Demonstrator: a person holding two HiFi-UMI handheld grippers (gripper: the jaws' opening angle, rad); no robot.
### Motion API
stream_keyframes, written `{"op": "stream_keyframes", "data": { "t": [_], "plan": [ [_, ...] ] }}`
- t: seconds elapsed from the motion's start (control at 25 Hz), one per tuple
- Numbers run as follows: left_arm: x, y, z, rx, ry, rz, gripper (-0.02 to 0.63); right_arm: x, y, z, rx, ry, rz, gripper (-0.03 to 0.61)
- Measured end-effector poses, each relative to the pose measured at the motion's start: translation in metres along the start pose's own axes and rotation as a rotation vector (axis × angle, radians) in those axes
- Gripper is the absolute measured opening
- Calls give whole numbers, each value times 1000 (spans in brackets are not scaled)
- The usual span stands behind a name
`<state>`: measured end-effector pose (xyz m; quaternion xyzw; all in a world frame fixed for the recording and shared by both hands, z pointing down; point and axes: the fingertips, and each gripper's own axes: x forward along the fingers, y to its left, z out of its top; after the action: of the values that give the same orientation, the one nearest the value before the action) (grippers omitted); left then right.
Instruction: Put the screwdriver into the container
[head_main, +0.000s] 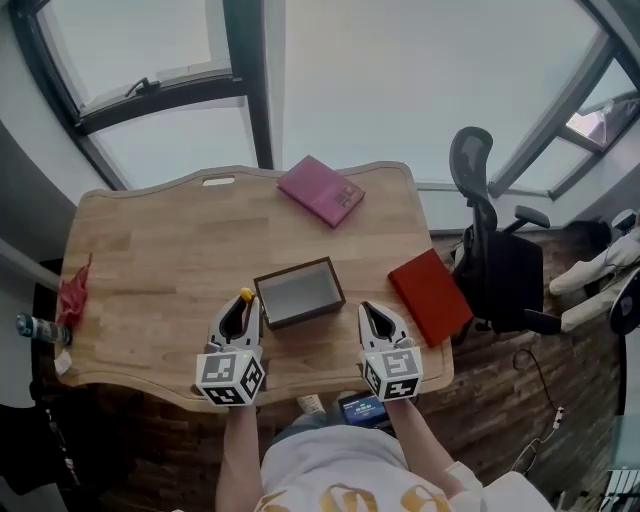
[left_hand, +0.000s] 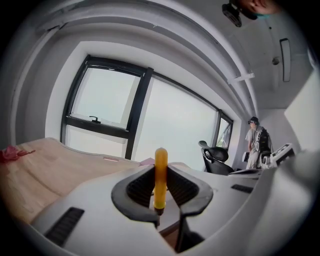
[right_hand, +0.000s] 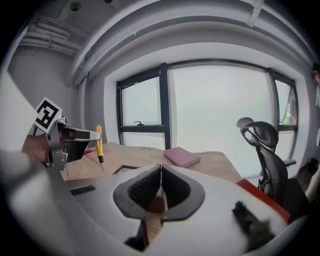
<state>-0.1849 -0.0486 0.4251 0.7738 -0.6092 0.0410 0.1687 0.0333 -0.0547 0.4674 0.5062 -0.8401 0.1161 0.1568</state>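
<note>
A small screwdriver (left_hand: 160, 176) with a yellow handle stands upright between the jaws of my left gripper (head_main: 238, 316), which is shut on it. In the head view its yellow tip (head_main: 246, 295) shows just left of the container (head_main: 299, 293), a shallow dark-rimmed rectangular box with a grey floor. From the right gripper view the screwdriver (right_hand: 99, 142) hangs shaft-down above the table, held by the left gripper (right_hand: 75, 134). My right gripper (head_main: 380, 320) is shut with nothing in it, just right of the container. In its own view the right gripper (right_hand: 161, 187) has its jaws pressed together.
The wooden table (head_main: 160, 260) carries a pink book (head_main: 321, 190) at the far edge, a red book (head_main: 430, 296) at the right edge and a red crumpled thing (head_main: 75, 290) at the left. A black office chair (head_main: 495, 250) stands to the right. A person (left_hand: 255, 142) stands far off.
</note>
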Motion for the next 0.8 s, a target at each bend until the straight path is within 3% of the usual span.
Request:
{"op": "stream_keyframes", "data": {
  "t": [0.28,0.8],
  "plan": [
    [13,-5,1,3,8,-27,77,1,-10,-3,24,4,-33,32],
    [22,-4,12,38,-11,-22,77,19,-12,6,23,-29,-10,32]
  ]
}}
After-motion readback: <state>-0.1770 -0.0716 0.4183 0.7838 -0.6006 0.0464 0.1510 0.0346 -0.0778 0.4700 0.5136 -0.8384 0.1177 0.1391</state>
